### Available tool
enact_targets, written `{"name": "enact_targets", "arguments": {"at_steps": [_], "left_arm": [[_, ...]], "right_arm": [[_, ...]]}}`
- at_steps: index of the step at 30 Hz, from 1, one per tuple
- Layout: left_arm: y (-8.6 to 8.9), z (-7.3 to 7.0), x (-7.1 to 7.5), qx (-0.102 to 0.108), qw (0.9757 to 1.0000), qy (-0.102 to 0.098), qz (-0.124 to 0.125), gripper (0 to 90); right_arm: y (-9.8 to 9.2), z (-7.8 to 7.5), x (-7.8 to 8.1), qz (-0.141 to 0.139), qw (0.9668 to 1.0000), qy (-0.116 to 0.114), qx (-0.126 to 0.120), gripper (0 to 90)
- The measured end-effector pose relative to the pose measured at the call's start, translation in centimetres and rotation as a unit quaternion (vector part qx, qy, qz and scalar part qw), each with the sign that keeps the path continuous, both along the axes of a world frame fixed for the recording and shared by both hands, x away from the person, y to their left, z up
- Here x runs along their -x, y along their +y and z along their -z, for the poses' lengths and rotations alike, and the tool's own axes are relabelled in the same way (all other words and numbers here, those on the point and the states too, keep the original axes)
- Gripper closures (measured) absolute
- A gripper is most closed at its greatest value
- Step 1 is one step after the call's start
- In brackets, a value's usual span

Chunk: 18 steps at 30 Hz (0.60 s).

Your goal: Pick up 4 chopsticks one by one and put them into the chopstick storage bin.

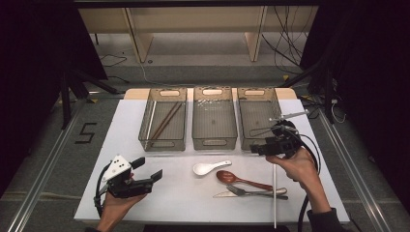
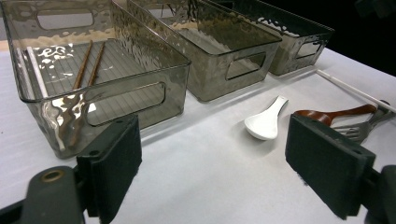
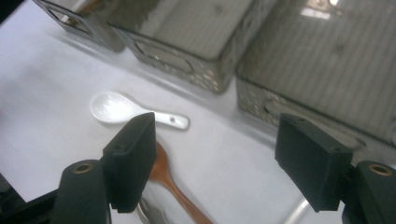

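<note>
Right gripper wide open, empty — hovering above brown spoon, lined up for pickup. Left gripper also open, empty, parked clear. Bins await sorted cutlery.

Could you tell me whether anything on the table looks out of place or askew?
Nothing looks spilled or damaged. The one oddity is a long white stick lying beside the fork, its near end sticking out past the table's front edge. The three bins stand in a straight row.
</note>
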<state>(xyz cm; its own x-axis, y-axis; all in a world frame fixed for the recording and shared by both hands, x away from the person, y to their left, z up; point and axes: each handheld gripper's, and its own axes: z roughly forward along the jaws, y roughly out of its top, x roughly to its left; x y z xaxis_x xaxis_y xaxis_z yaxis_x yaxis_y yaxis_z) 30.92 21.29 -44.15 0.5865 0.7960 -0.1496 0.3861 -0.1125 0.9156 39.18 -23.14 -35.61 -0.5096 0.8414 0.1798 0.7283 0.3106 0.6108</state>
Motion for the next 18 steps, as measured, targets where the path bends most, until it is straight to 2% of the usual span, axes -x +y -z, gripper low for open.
{"name": "enact_targets", "arguments": {"at_steps": [6, 9, 12, 18], "left_arm": [[0.0, 0.0, 0.0, -0.002, 1.0000, 0.000, 0.001, 18.1], [0.0, 0.0, 0.0, -0.002, 1.0000, 0.000, 0.002, 18.1], [0.0, 0.0, 0.0, -0.001, 1.0000, 0.000, 0.002, 18.1], [-0.1, 0.0, 0.0, -0.001, 1.0000, 0.000, 0.003, 18.1]], "right_arm": [[-1.1, 1.3, 1.1, 0.016, 0.9994, 0.018, 0.024, 32.1], [-1.4, 2.1, 1.3, 0.022, 0.9981, 0.034, 0.047, 33.7], [-1.8, 2.9, 1.3, 0.028, 0.9970, 0.048, 0.054, 34.7], [-2.5, 4.3, 1.5, 0.039, 0.9934, 0.069, 0.083, 37.7]]}}
